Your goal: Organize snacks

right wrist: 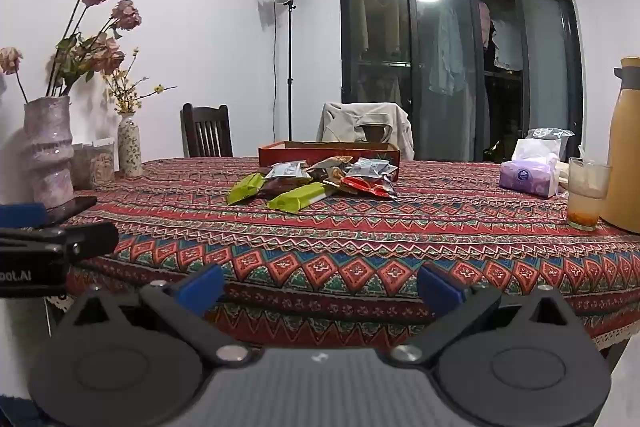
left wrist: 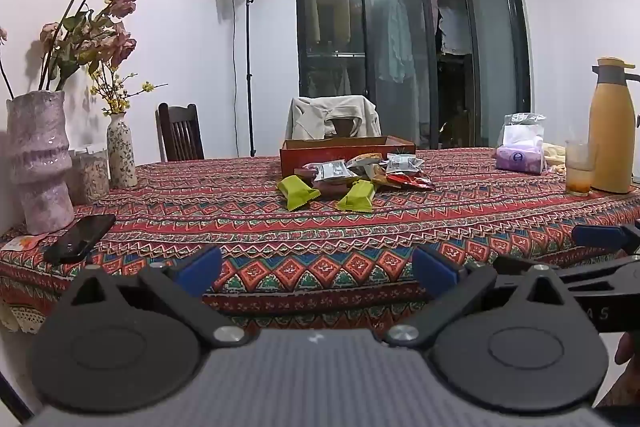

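Note:
A heap of wrapped snacks [left wrist: 352, 175] lies mid-table in front of a shallow red-brown box [left wrist: 346, 149]. Two green packets [left wrist: 298, 191] [left wrist: 356, 197] lie nearest me, with silver, brown and red wrappers behind. The right wrist view shows the same heap [right wrist: 316, 181] and box [right wrist: 328, 150]. My left gripper [left wrist: 318, 273] hovers at the table's near edge, open, nothing between its blue pads. My right gripper [right wrist: 320, 289] is beside it, also open and empty, well short of the snacks. Its blue fingertip [left wrist: 596, 235] shows at the right edge of the left wrist view.
A patterned tablecloth [left wrist: 280, 227] covers the table. At the left stand a pale vase [left wrist: 38, 155], a small flowered vase [left wrist: 120, 151] and a black phone [left wrist: 80, 237]. At the right are a tissue pack [left wrist: 520, 159], a glass [left wrist: 580, 167] and a yellow jug [left wrist: 612, 127]. Two chairs stand behind.

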Motion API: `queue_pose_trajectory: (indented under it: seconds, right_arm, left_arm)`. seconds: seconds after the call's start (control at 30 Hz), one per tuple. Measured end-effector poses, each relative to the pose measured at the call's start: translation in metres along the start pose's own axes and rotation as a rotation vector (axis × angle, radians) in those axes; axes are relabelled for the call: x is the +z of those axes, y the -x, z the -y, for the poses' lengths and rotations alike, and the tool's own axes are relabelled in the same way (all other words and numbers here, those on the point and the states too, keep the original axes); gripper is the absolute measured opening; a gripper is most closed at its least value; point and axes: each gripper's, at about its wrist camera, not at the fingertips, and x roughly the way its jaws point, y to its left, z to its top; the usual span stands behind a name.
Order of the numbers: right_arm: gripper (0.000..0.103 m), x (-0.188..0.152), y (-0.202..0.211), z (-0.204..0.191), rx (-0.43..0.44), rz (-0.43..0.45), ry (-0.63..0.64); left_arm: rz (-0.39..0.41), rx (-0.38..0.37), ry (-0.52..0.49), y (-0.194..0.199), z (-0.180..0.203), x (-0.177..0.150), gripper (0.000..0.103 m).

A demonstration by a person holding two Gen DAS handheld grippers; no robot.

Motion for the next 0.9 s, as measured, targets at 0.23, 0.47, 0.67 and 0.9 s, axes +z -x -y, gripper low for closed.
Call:
queue_pose_trajectory:
  seconds: [0.23,0.47,0.67,0.9]
  right_arm:
    - [0.103,0.0003,0.0012,-0.0002,0.004,0.009,0.021]
    - [0.103,-0.0011,0.0008,-0.0009,0.014,0.008,0.006]
    - [0.103,-0.0003,0.0006,-0.0003,0.026,-0.005,-0.002]
    - [0.103,-0.0007,0.0007,-0.0015,0.028,-0.002,0.002]
  left_arm:
    - [-0.001,-0.004,0.011,-0.0012,-0.0048,0.0016,0.103]
    - [0.009,-0.004,0.003,0.0001,-0.0049,0.0025,0.103]
    - [0.003,-0.002,0.005,0.0026,-0.0016,-0.0008,0.103]
    - [0.008,0.002,0.006,0.0033,-0.0018,0.0005,0.103]
